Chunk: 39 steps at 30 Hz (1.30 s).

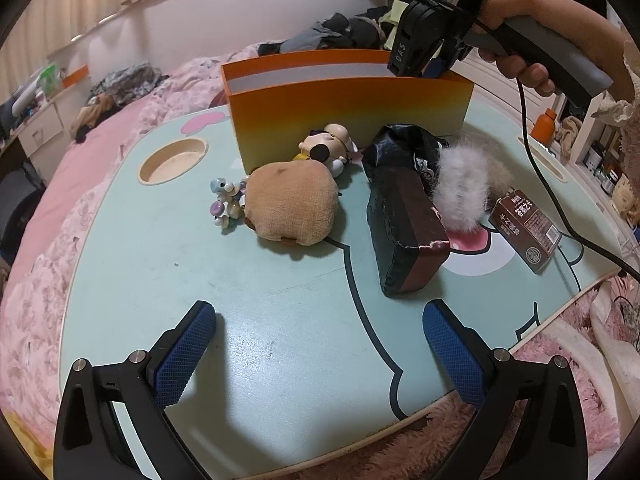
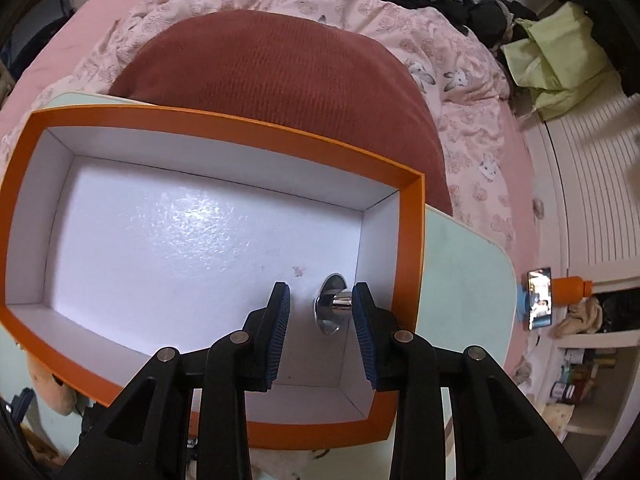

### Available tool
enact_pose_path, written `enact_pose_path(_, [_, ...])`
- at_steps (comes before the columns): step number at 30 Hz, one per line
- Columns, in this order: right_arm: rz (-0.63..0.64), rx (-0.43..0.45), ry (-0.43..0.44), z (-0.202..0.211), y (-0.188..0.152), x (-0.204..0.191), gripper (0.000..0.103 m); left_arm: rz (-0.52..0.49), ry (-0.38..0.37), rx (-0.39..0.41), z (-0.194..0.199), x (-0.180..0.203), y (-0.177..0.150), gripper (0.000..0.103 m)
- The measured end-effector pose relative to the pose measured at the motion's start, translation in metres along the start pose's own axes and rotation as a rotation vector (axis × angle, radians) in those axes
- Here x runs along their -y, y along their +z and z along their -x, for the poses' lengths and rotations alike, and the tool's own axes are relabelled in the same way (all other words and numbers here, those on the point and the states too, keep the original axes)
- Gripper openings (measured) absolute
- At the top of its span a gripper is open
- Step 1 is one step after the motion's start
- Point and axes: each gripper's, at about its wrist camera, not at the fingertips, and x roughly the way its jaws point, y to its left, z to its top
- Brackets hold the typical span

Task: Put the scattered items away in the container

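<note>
Container (image 2: 412, 240) holds shiny metal piece (image 2: 332, 306); plush toy (image 1: 290, 204) just outside.

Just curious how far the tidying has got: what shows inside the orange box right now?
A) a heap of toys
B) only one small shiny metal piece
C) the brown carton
B: the orange box has a bare white floor with only a shiny metal piece over it; the brown carton lies outside on the table.
</note>
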Motion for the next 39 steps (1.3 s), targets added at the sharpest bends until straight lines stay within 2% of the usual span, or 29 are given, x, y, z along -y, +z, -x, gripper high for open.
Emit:
enact_pose_path(2, [-0.011, 0.005, 0.051, 0.0, 0.001, 0.001, 0.034, 0.0, 0.0, 0.0, 0.0, 0.0, 0.0, 0.103])
enact_pose_path(4, [-0.019, 0.014, 0.193, 0.004, 0.002, 0.001, 0.034, -0.001, 0.0, 0.0, 0.0, 0.0, 0.0, 0.103])
enact_pose_path(5, [-0.028, 0.016, 0.201, 0.005, 0.001, 0.002, 0.034, -0.001, -0.001, 0.0, 0.0, 0.0, 0.0, 0.103])
enact_pose_path(8, [-0.007, 0.071, 0.092, 0.016, 0.001, 0.001, 0.034, 0.0, -0.001, 0.001, 0.0, 0.0, 0.0, 0.103])
enact_pose_path(9, [-0.003, 0.075, 0.08, 0.018, 0.0, 0.001, 0.034, 0.0, -0.001, 0.001, 0.0, 0.0, 0.0, 0.103])
enact_pose_path(12, [-0.004, 0.032, 0.12, 0.016, -0.002, 0.004, 0.034, -0.001, -0.001, 0.001, 0.0, 0.0, 0.0, 0.103])
enact_pose_path(15, [-0.017, -0.058, 0.16, 0.006, -0.002, 0.005, 0.036, -0.001, -0.001, 0.001, 0.0, 0.001, 0.0, 0.103])
enact_pose_path(19, [-0.013, -0.15, 0.156, -0.012, -0.002, 0.001, 0.039, -0.004, -0.001, 0.002, 0.0, 0.001, 0.001, 0.103])
enact_pose_path(22, [0.023, -0.182, 0.113, -0.016, 0.0, -0.004, 0.04, -0.003, -0.002, 0.002, 0.0, 0.002, 0.001, 0.103])
enact_pose_path(23, [0.035, -0.185, 0.109, -0.016, 0.0, -0.007, 0.039, -0.002, -0.002, 0.002, 0.0, 0.002, 0.001, 0.103])
enact_pose_path(24, [0.048, -0.189, 0.118, -0.015, 0.0, -0.008, 0.027, -0.002, -0.002, 0.002, 0.0, 0.002, 0.001, 0.103])
enact_pose_path(25, [0.052, -0.191, 0.128, -0.016, -0.001, -0.009, 0.027, -0.003, -0.002, 0.002, 0.0, 0.003, 0.001, 0.103])
enact_pose_path(29, [0.012, -0.136, 0.145, -0.01, -0.002, -0.003, 0.027, -0.003, -0.003, 0.002, 0.0, 0.003, 0.001, 0.103])
enact_pose_path(33, [-0.04, -0.028, 0.236, 0.015, -0.006, 0.008, 0.027, -0.002, -0.002, 0.002, 0.0, 0.002, 0.001, 0.103])
enact_pose_path(39, [-0.032, 0.132, 0.307, 0.069, -0.047, 0.01, 0.027, -0.001, -0.003, 0.002, 0.0, 0.002, 0.0, 0.103])
